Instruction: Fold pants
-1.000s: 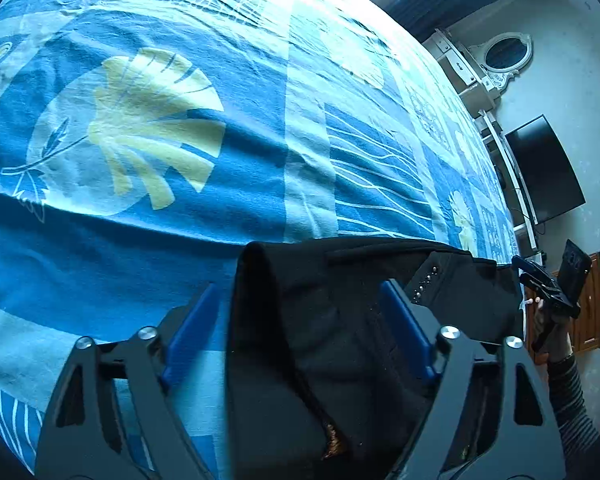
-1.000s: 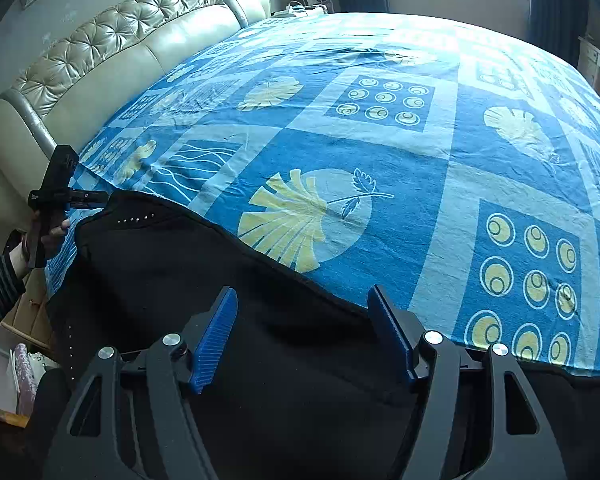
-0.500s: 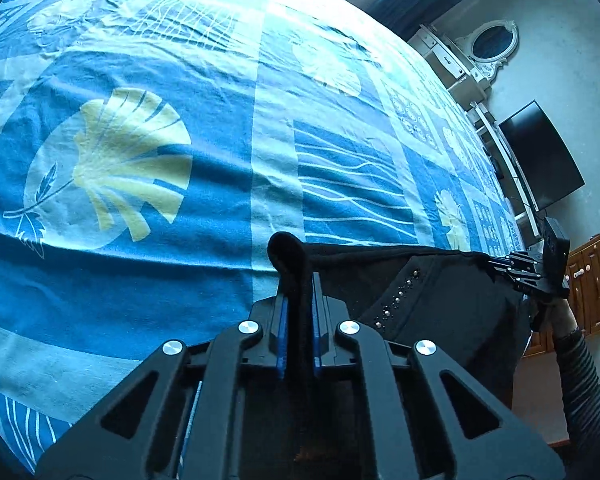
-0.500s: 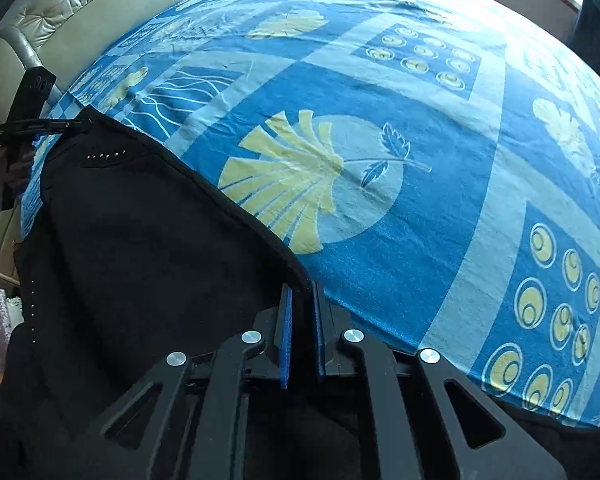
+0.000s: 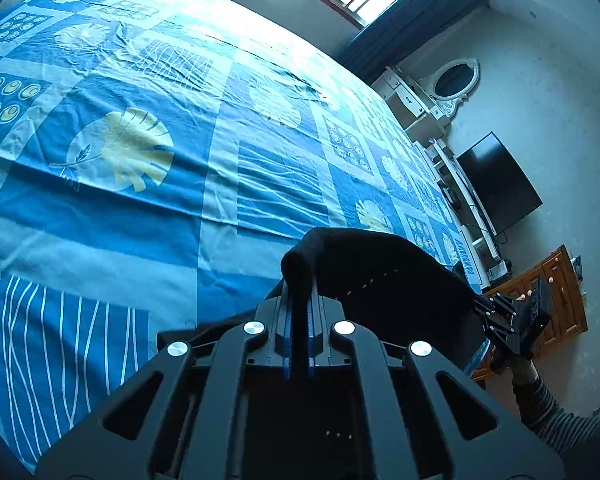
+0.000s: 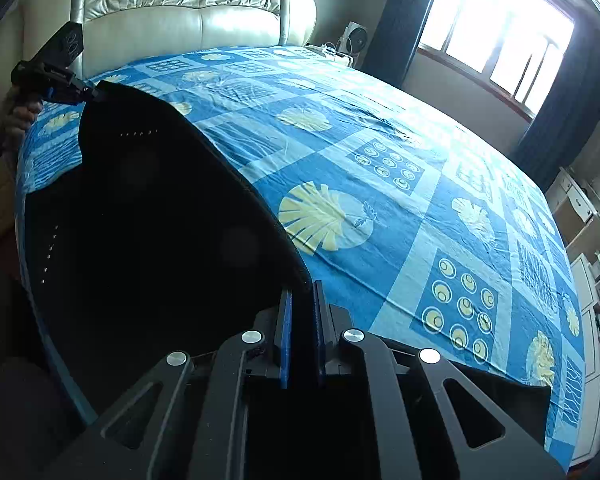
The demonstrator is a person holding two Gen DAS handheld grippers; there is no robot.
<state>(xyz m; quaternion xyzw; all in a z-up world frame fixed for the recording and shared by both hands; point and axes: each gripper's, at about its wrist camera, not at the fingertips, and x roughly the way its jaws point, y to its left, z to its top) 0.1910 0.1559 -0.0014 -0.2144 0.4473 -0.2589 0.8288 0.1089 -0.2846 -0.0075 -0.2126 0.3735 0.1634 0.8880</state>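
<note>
The black pants (image 5: pixel 384 276) with a row of small studs hang stretched between my two grippers above the near edge of the bed. My left gripper (image 5: pixel 299 300) is shut on one corner of the pants; the cloth bulges over its blue pads. My right gripper (image 6: pixel 300 300) is shut on the other corner of the pants (image 6: pixel 148 216), which spread to the left in that view. Each gripper shows in the other's view: the right one (image 5: pixel 508 320) at the pants' far corner, the left one (image 6: pixel 60 80) near the headboard.
The bed (image 6: pixel 380 168) has a blue sheet with yellow leaf and circle prints. A tufted cream headboard (image 6: pixel 180 4) stands at one end. A TV (image 5: pixel 496 184), white dresser with oval mirror (image 5: pixel 456 80), wooden cabinet (image 5: pixel 560 292) and window (image 6: pixel 496 36) surround it.
Both grippers closed on the pants' edge, then rose, lifting and stretching the pants off the bed. Both views now look higher across the room.
</note>
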